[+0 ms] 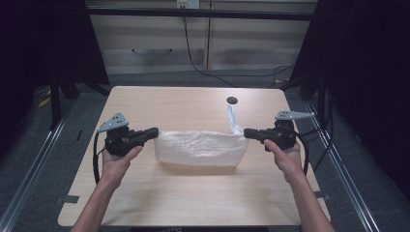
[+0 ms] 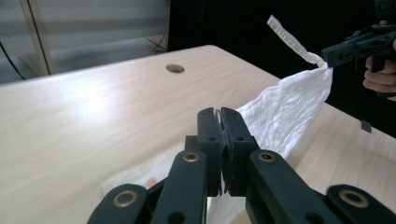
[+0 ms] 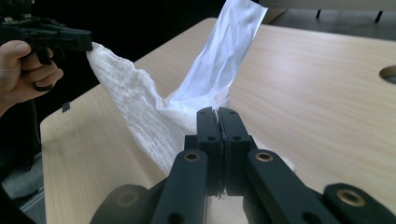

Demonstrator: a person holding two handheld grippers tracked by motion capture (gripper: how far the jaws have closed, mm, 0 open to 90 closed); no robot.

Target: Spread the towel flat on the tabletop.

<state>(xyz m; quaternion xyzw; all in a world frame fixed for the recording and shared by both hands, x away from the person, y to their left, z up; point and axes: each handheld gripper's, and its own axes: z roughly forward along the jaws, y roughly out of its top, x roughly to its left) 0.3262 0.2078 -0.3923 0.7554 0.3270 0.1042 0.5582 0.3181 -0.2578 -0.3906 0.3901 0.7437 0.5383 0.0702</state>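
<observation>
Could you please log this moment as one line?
left gripper: shut on white cloth | right gripper: shut on white cloth | cloth stretched between them above table

Pale wooden table (image 1: 193, 193), grey floor (image 1: 38, 145), black curtains (image 1: 367, 72).

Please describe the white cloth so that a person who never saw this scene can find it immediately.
Look at the light wooden table and find its middle, between the person's two hands. There a white, crinkled cloth hangs stretched, pinched at one end by the left hand-held gripper and at the other by the right hand-held gripper. It is the one white thing there, with a narrow strip sticking up from its right end.
</observation>
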